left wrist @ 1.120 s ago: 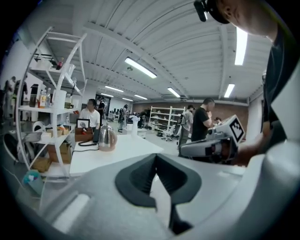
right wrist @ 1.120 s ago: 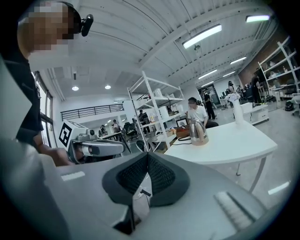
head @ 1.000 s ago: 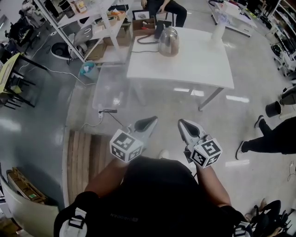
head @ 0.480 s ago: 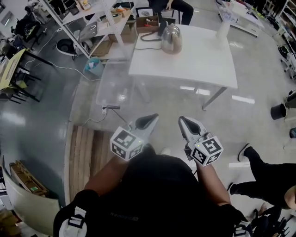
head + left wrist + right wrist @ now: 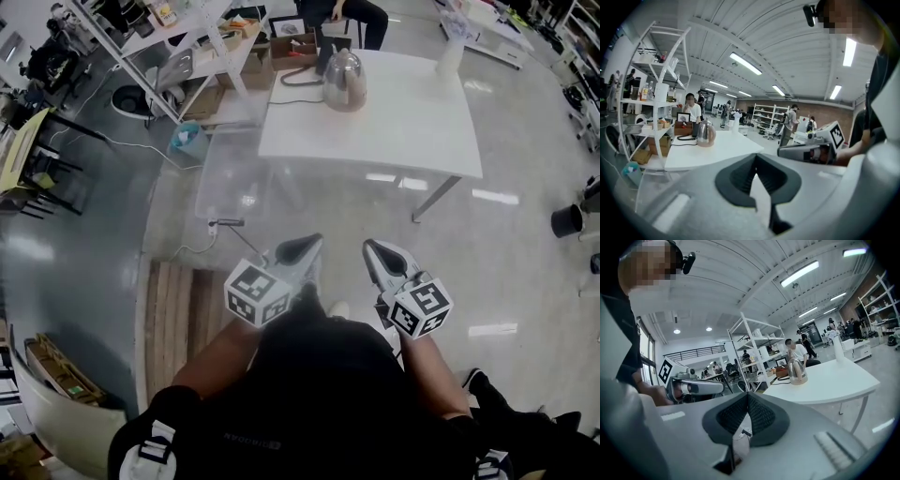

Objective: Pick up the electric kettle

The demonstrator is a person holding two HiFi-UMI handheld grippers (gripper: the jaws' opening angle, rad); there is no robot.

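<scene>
In the head view, the shiny rounded steel electric kettle (image 5: 344,81) is standing at twelve o'clock on a white rectangular table (image 5: 403,122), well apart from the grey left gripper (image 5: 300,247) and grey right gripper (image 5: 380,251) hovering mid-frame. In the left gripper view, its jaws are pressing together, holding nothing, with the kettle at nine o'clock. In the right gripper view, those jaws are also pressing together empty, with the kettle at three o'clock.

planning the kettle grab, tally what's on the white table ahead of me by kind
kettle: 1
black cable: 1
black block behind the kettle: 1
tall white bottle: 1
total: 4 on the table; brown box at the far edge, can't tell if it's on it
</scene>
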